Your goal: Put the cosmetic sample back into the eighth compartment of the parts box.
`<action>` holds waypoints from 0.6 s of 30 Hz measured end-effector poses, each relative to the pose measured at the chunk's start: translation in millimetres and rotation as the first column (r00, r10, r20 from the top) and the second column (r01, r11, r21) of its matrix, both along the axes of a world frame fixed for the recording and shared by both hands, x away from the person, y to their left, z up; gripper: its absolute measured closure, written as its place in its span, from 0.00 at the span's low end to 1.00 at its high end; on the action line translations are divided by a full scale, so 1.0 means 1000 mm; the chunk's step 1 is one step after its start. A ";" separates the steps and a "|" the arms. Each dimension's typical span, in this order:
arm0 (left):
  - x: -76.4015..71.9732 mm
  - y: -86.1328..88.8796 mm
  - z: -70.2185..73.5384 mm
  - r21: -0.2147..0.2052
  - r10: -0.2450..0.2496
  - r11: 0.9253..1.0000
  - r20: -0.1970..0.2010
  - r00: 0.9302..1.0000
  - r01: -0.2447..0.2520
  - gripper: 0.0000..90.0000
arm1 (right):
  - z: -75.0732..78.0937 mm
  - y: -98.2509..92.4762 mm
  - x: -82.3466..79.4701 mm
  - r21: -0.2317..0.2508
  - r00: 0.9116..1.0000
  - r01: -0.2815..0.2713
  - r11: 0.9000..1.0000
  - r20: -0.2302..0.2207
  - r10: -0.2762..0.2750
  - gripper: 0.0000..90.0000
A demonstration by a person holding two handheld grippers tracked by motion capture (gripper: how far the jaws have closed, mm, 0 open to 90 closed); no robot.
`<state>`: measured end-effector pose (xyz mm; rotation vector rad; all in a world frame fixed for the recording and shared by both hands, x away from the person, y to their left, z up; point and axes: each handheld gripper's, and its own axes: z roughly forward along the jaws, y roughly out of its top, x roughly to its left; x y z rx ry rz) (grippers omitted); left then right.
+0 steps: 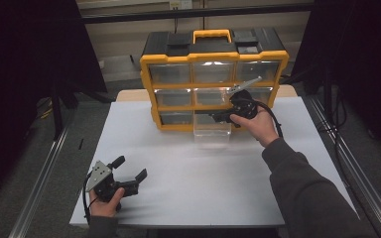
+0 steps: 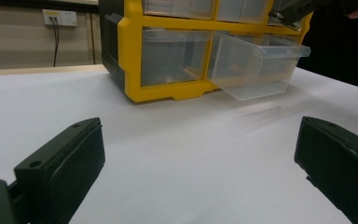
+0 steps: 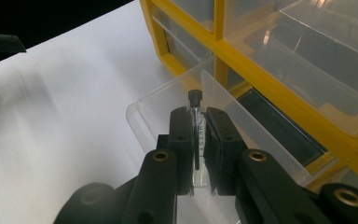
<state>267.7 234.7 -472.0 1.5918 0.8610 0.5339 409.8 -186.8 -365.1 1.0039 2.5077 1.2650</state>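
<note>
white table (image 1: 178, 198), yellow drawer cabinet (image 1: 213, 59) on it

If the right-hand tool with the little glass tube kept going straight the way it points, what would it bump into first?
Most likely the clear plastic drawer pulled out of the yellow storage cabinet. The right tool, shut on a small clear vial with a black cap, points into that drawer's open top; depth is hard to judge.

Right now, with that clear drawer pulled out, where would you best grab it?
Grip the pulled-out drawer by its front lip, coming from the table side. That thin rim juts clear of the yellow cabinet; the open left gripper could straddle it.
</note>
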 end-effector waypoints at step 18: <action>0.000 0.000 0.000 -0.003 0.002 1.000 0.002 1.000 -0.002 0.02 | -0.007 0.001 0.007 -0.014 1.000 0.015 1.000 0.018 -0.014 0.90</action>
